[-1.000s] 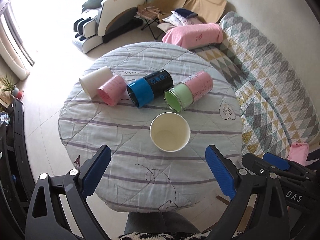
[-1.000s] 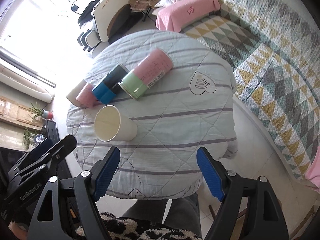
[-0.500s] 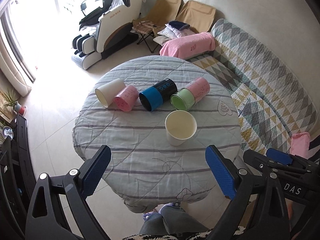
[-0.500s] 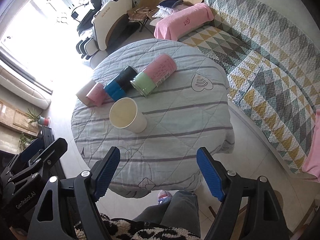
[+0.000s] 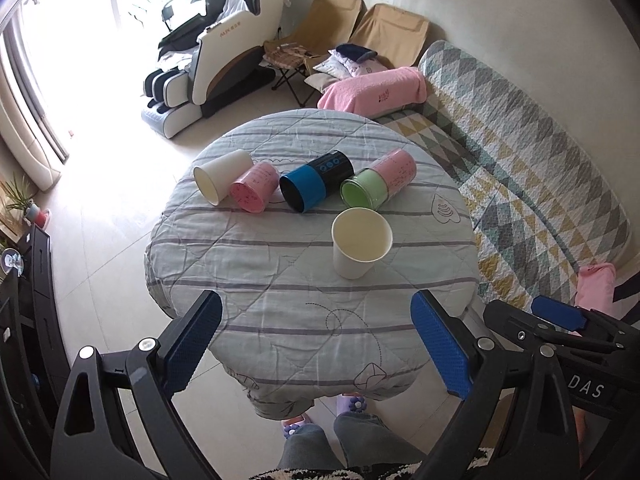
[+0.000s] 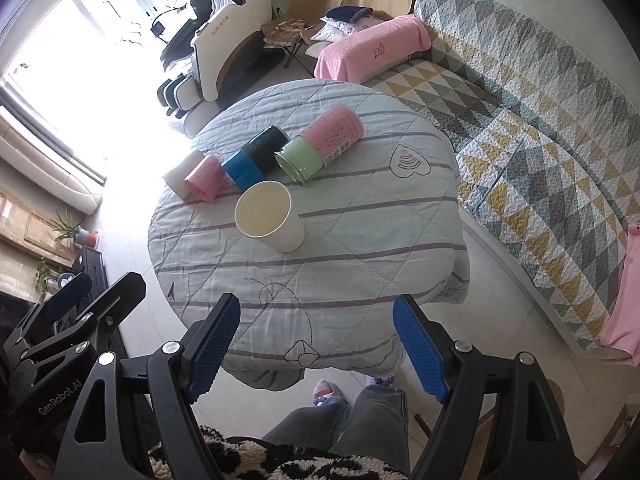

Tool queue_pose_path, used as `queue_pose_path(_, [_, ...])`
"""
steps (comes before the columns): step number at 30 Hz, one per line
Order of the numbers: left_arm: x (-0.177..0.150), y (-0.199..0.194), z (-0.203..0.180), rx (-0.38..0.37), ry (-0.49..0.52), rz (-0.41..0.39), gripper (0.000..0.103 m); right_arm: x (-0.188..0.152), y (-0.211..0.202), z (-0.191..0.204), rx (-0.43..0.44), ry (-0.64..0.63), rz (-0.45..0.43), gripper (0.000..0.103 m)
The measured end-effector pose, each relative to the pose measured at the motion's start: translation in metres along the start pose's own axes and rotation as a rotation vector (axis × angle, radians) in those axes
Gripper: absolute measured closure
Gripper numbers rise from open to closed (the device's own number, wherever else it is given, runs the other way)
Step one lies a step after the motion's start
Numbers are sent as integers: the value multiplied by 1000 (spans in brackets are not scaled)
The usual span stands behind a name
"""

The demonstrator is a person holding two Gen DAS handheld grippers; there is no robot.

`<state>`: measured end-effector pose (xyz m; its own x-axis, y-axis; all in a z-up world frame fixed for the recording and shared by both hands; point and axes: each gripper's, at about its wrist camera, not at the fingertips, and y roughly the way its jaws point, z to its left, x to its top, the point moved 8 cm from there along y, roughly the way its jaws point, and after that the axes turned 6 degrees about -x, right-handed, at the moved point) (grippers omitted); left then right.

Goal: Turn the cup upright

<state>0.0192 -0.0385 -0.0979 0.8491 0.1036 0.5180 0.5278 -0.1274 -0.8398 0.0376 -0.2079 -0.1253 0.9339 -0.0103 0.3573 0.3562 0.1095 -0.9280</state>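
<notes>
A white paper cup (image 5: 360, 246) stands upright, mouth up, on the round quilt-covered table (image 5: 280, 304); it also shows in the right wrist view (image 6: 270, 216). Behind it several cups lie on their sides: a white one (image 5: 220, 176), a pink one (image 5: 254, 192), a blue-and-black one (image 5: 316, 186) and a green-and-pink one (image 5: 378, 184). My left gripper (image 5: 316, 340) is open and empty, high above the table's near edge. My right gripper (image 6: 316, 344) is open and empty, also well back from the cups.
A patterned sofa (image 5: 520, 168) curves along the right of the table. A massage chair (image 5: 216, 68) and folding chairs (image 5: 360, 32) stand beyond it. The person's legs and slippers (image 5: 320, 420) are below the table's near edge.
Both grippers have pulled up and back from the table, so the cups look smaller and farther. The upright white cup has stayed in place.
</notes>
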Motion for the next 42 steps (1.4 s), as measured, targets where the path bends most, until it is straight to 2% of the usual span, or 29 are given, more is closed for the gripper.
queue_pose_path(14, [17,-14,-20,20,14,-66,6,13,-13,-13,18,8,-53,23])
queue_pose_path(24, [30,-38,-38,-7,61,-183,3,21,-29,-24,22,19,-107,23])
queue_pose_path(27, [34,-50,-45,3,89,-238,2,24,-36,-27,20,24,-131,23])
queue_pose_path(42, [37,-80,-51,19,111,-385,0,21,-60,-27,19,3,-251,23])
